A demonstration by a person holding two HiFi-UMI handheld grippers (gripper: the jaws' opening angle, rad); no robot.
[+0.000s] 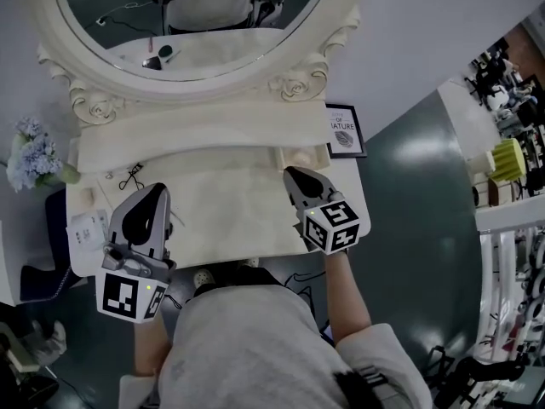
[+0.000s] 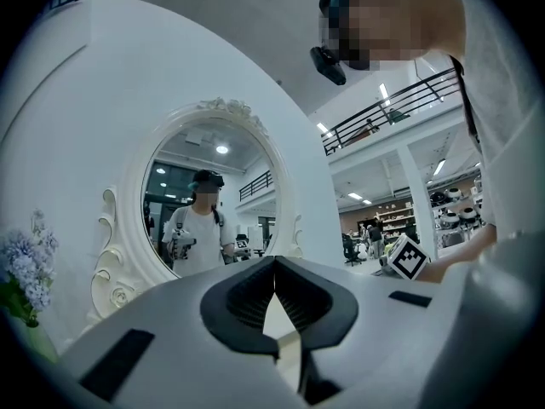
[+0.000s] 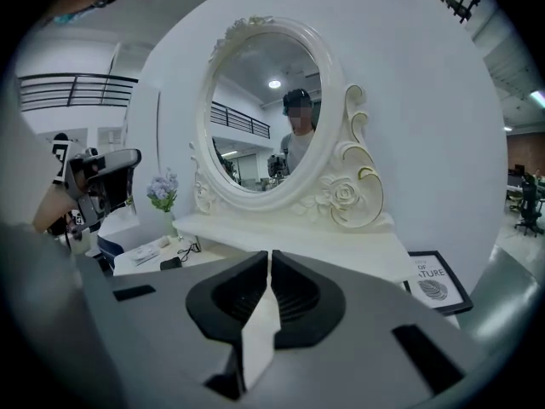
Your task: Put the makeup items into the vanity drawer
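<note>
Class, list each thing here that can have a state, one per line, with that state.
Left claw, shut, empty.
Right claw, shut, empty.
Framed print, upright against the wall.
Flower bunch, upright.
Small black tool, lying flat on the vanity top.

There are two grippers: one left gripper [image 1: 153, 196] and one right gripper [image 1: 298, 180]. Ahead of their jaws stand one vanity table [image 1: 230, 207] and one oval mirror [image 1: 213, 49]. One framed picture [image 1: 344, 131] is right of the right jaws, and one flower bunch [image 1: 32, 153] is left of the left jaws.
</note>
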